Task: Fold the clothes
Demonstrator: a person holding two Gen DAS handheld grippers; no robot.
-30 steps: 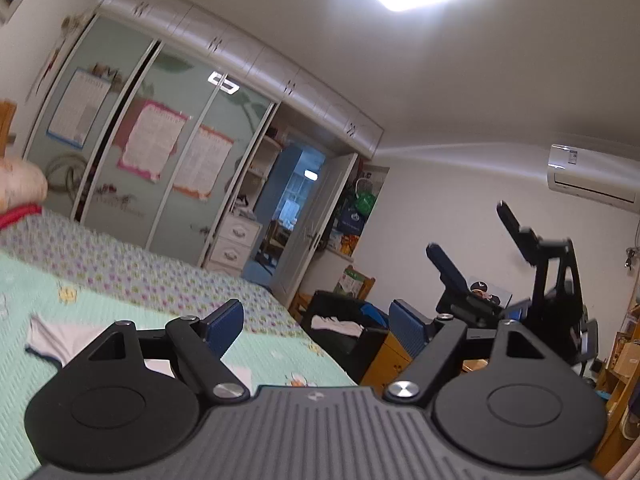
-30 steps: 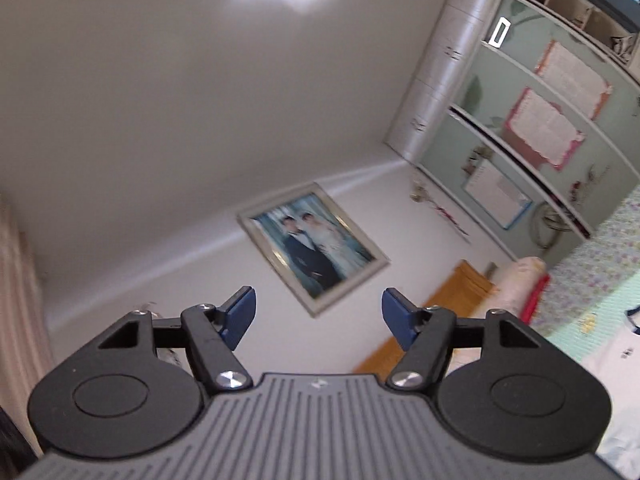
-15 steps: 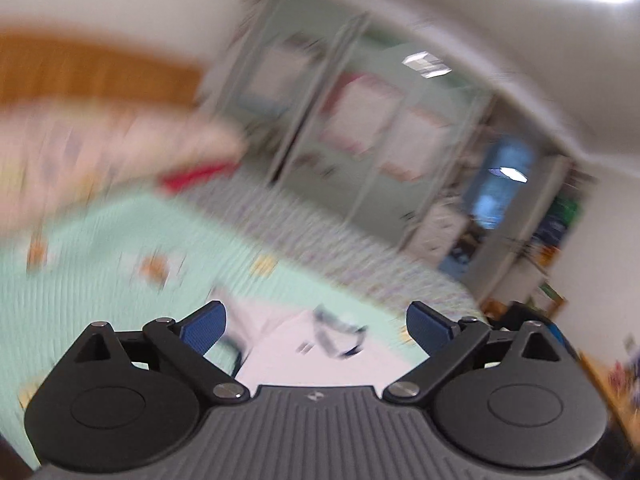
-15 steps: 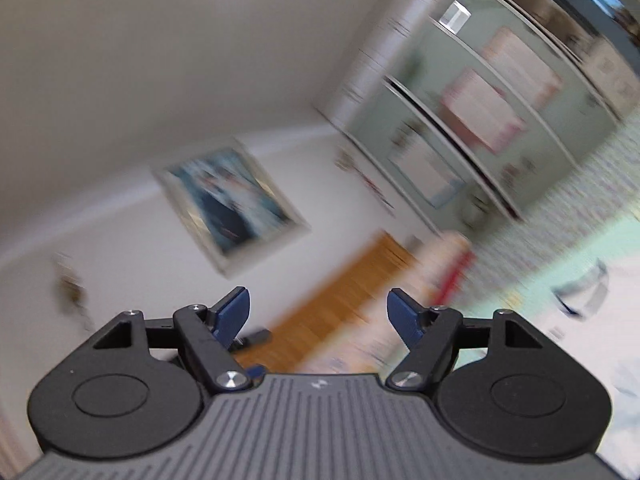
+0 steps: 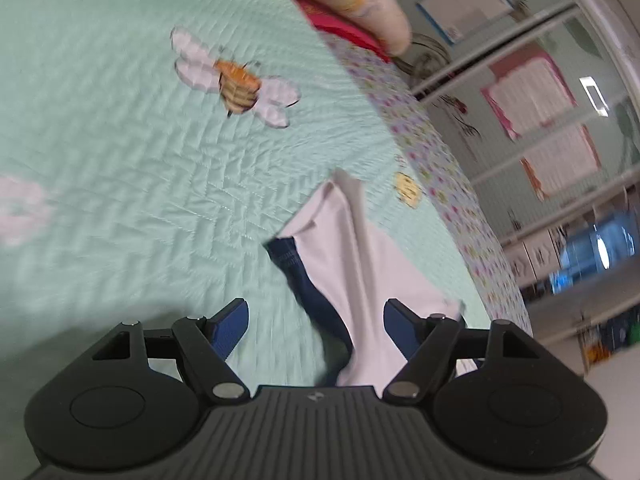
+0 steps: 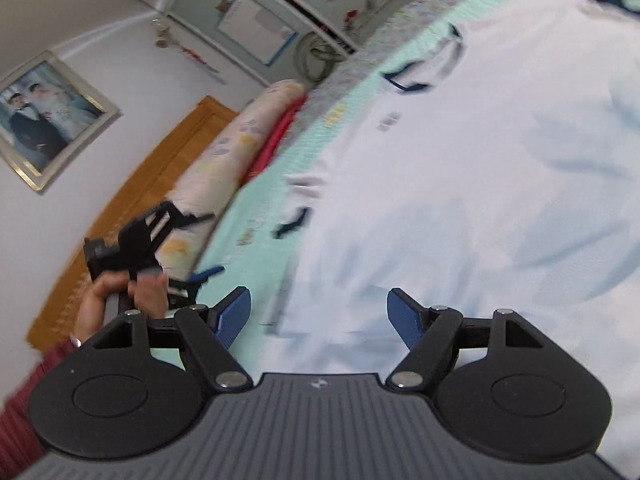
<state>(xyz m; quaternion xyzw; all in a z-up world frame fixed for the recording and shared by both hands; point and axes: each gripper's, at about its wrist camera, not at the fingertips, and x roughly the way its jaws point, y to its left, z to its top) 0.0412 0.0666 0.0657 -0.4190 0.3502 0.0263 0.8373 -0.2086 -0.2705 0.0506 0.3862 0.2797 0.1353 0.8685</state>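
- The left tongs stand wide over the bed; their jaws have just been closing a little, and the blue pads press on nothing.
- A white shirt sleeve with a navy cuff runs between the two blue fingers of the left tongs, from about 12 o'clock down to the tool body, lying on the mint quilted bedspread.
- A bee print sits on the bedspread at about 11 o'clock of that sleeve, well apart from it.
- The right tongs are wide too, their jaws having just opened a little, with nothing clamped; the shirt's lower edge lies under the gap.
- The white shirt spreads flat over the bed, filling the right wrist view from 12 to 4 o'clock; its navy-trimmed collar lies toward 1 o'clock.
- At 9 o'clock of the right tongs, a hand in a dark red sleeve grips the left tool's handle.
- A rolled pillow lies along the wooden headboard at 10 o'clock; a framed photograph hangs on the wall.
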